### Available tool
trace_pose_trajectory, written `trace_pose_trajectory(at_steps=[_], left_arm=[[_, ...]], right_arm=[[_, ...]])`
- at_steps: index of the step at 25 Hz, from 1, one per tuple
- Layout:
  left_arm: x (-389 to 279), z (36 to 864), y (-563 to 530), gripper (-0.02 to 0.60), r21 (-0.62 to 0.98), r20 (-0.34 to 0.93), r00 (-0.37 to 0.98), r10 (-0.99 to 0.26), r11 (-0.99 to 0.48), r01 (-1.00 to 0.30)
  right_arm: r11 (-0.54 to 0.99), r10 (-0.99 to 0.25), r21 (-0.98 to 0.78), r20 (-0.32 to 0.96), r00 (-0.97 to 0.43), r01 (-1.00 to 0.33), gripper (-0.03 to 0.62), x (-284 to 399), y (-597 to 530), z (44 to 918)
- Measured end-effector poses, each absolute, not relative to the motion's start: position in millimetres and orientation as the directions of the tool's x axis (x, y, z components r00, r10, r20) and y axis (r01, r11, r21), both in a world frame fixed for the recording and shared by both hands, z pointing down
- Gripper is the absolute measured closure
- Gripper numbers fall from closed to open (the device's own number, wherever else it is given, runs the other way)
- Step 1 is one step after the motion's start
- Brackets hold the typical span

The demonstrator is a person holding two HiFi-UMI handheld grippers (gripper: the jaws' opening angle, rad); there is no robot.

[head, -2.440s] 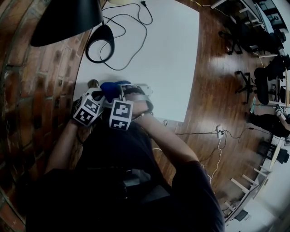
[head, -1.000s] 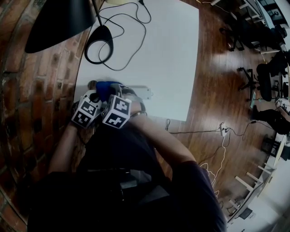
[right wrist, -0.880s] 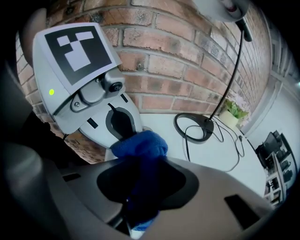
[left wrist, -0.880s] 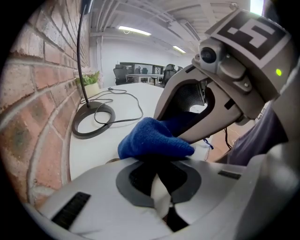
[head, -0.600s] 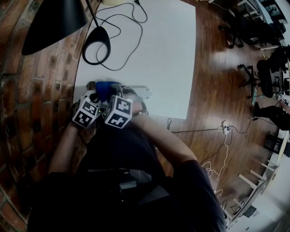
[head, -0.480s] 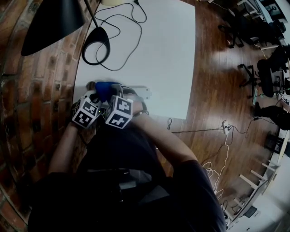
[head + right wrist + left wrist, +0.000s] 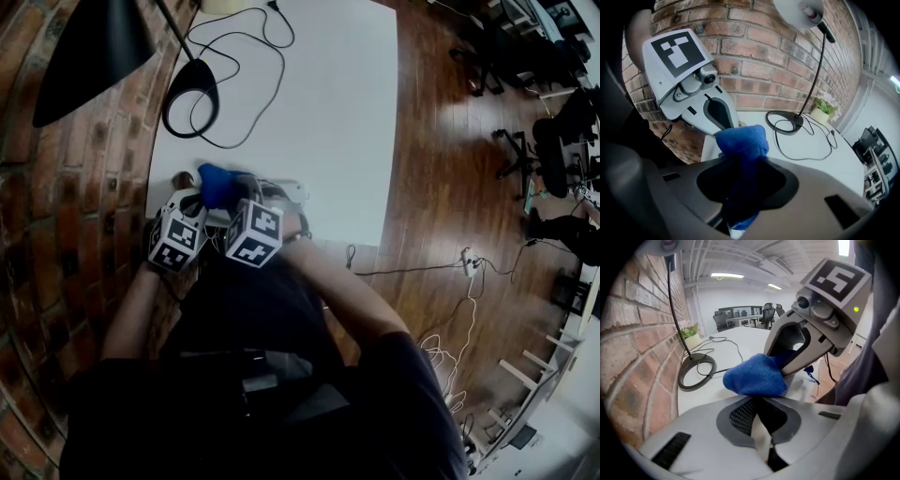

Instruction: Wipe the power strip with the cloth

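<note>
Power strip (image 7: 289,192) lies near the tabletop's (image 7: 328,112) front edge, just beside the cloth (image 7: 217,183). Right hand-held gripper (image 7: 738,187) clamps the bunched cloth; left hand-held gripper (image 7: 761,446) is closed tight. Risk: a hard wipe could push the strip off the edge.

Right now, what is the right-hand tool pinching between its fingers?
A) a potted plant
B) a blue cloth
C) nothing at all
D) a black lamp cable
B: in the right gripper view the blue cloth sits bunched in the right gripper, with its folded end sticking out past the tips.
</note>
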State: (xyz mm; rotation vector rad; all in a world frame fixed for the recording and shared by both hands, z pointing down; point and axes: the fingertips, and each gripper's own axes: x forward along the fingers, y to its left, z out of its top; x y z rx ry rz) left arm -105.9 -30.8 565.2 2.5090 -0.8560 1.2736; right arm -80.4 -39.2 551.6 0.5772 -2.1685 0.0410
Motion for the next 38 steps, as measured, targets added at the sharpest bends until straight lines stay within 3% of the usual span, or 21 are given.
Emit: trace_pose_trajectory(at_steps=[38], left_arm=[[-96, 566, -36, 0.577, -0.136, 0.827, 0.373, -0.421, -0.793, -0.593]], right_arm=[[0.763, -0.519, 0.162, 0.73, -0.445, -0.625, 0.473, 59, -30, 550]])
